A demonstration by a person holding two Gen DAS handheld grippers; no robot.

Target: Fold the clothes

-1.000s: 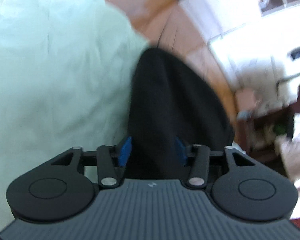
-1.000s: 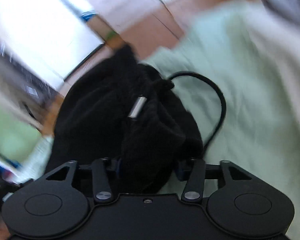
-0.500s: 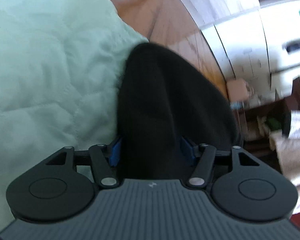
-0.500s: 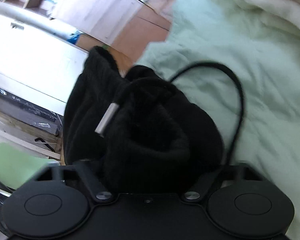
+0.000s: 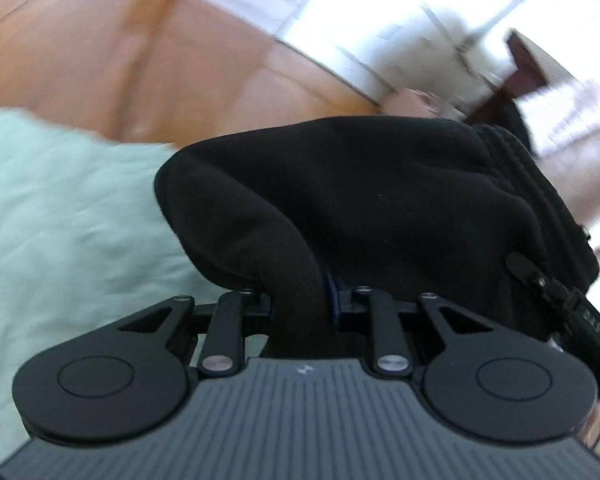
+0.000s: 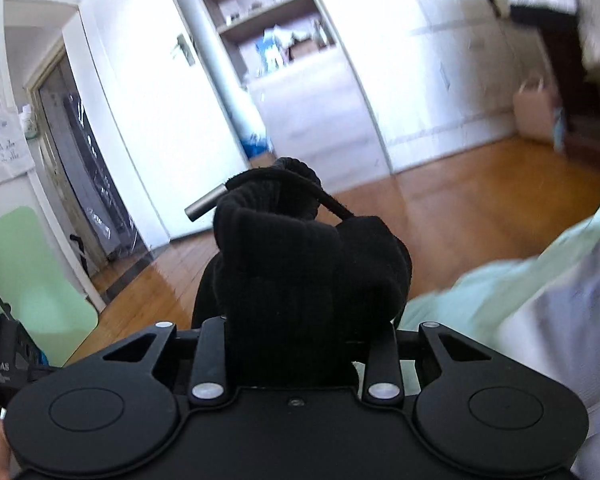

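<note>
The left tongs [image 5: 300,292] are closing, pads pinching a fold of black garment [image 5: 360,200]. The right tongs [image 6: 296,332] are closing too, gripping its bunched cloth.

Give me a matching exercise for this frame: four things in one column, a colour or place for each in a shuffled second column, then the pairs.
Things:
1. black garment
2. drawstring tip
3. bedspread
4. floor

Descriptions:
A. pale green, lying to the left of the left gripper
B. brown polished wood
C. silver metal, sticking out over the bunched cloth
D. pinched between the jaws of both grippers, right gripper included

Pairs: 1-D, 2-C, 3-A, 4-B
</note>
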